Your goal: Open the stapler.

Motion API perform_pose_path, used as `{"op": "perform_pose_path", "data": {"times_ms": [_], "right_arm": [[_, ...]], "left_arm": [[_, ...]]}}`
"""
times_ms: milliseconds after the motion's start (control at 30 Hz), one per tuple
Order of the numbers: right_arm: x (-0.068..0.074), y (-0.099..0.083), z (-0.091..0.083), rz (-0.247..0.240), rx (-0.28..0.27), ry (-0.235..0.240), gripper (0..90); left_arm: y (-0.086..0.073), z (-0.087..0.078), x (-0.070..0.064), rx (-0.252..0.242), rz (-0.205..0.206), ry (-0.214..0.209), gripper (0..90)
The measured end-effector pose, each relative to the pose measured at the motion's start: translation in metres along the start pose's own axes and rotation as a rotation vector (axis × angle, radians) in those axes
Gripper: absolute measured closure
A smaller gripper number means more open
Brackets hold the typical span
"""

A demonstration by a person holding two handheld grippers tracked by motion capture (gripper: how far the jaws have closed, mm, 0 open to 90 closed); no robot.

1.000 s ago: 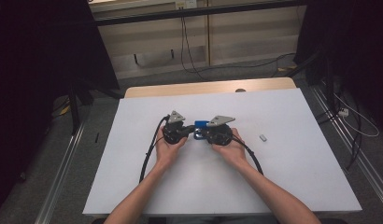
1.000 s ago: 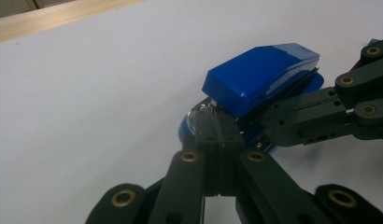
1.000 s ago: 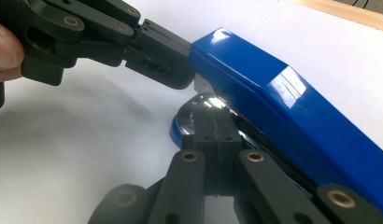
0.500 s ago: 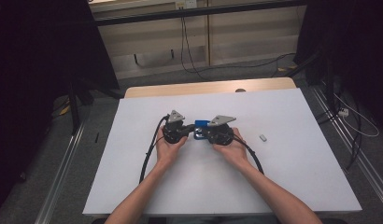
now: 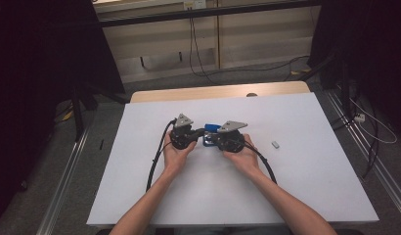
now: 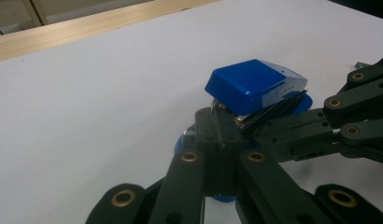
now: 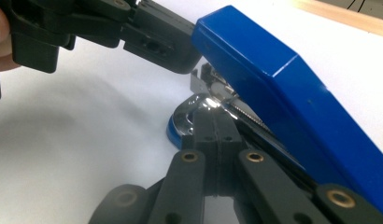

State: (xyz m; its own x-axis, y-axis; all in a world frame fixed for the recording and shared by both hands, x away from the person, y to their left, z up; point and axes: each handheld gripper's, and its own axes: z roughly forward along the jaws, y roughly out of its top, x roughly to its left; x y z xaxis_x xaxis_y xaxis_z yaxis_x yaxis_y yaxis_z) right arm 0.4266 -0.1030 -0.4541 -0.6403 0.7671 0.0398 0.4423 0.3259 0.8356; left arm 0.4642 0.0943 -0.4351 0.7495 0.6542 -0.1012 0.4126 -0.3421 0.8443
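Note:
A blue stapler (image 5: 211,128) lies near the middle of the white table (image 5: 311,171), its top lifted off its base. My left gripper (image 5: 200,132) reaches it from the left and my right gripper (image 5: 209,139) from the right, so the two meet at the stapler. In the left gripper view the left gripper (image 6: 217,136) is shut, its tips at the metal magazine under the blue stapler (image 6: 252,84) top. In the right gripper view the right gripper (image 7: 213,122) is shut at the shiny metal front of the base, under the blue stapler (image 7: 283,88) top. The left gripper (image 7: 182,58) touches the stapler's front end.
A small grey metal piece (image 5: 275,144) lies on the table to the right of the hands. A wooden strip (image 5: 218,92) runs along the table's far edge. Black cables (image 5: 157,156) trail from both grippers toward the person. Dark stands and floor cables surround the table.

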Motion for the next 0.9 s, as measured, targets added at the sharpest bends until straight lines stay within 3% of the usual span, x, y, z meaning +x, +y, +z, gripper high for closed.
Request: {"op": "perform_pose_path", "data": {"times_ms": [233,900], "right_arm": [[0.0013,0.0029,-0.0053,-0.007,-0.064,-0.042,90.0],[0.0060,0.0020,0.0008,-0.011,-0.094,-0.079,90.0]], "left_arm": [[0.0021,-0.0014,-0.0019,-0.010,-0.004,-0.004,90.0],[0.0093,-0.0045,-0.0047,-0.031,0.002,-0.017,90.0]]}}
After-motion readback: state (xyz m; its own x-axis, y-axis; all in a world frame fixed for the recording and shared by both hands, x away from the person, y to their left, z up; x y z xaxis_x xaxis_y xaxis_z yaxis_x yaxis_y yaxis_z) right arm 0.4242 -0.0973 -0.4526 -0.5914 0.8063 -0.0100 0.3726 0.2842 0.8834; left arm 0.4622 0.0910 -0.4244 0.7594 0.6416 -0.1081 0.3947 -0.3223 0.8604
